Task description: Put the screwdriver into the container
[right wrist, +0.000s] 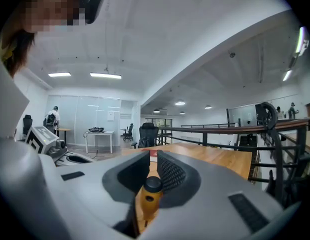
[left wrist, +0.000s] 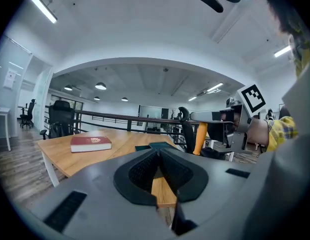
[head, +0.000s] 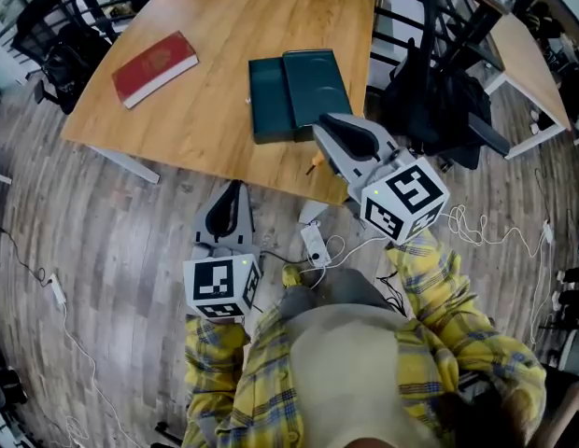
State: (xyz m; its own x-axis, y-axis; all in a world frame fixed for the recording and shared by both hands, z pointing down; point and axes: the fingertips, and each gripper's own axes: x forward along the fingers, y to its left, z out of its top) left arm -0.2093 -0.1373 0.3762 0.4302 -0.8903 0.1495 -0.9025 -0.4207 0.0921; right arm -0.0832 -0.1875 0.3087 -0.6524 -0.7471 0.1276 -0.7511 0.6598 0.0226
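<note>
The step in hand is the carry: the screwdriver is gripped but not yet in the container. The right gripper (right wrist: 152, 159) has its fingers closed part-way onto the orange-handled screwdriver with a black end cap (right wrist: 147, 196), the pads pressing on the handle from either side. In the head view a small piece of that orange handle shows under this gripper at the near edge of the pale wooden tabletop (head: 224, 26). The screwdriver is thus up in the air, touching nothing but the fingers.

The dark teal flat rectangular container (head: 271, 101) lies on the tabletop just beyond the right gripper, in two parts side by side. I judge these to be a tray and its lid, though which is which cannot be told from here. A red hardback book (head: 154, 66) lies well apart to the left and out of the way.

The left gripper (left wrist: 158, 154) hangs low in front of the tabletop edge with its fingers brought together at the tips and nothing between them.

The next move probably calls for bringing the right gripper forward until the screwdriver is over the open part of the container. It would then be tilted to lie along the container's length, lowered close to the bottom, and only then released by the fingers, since a drop from height could make it bounce or roll out
</note>
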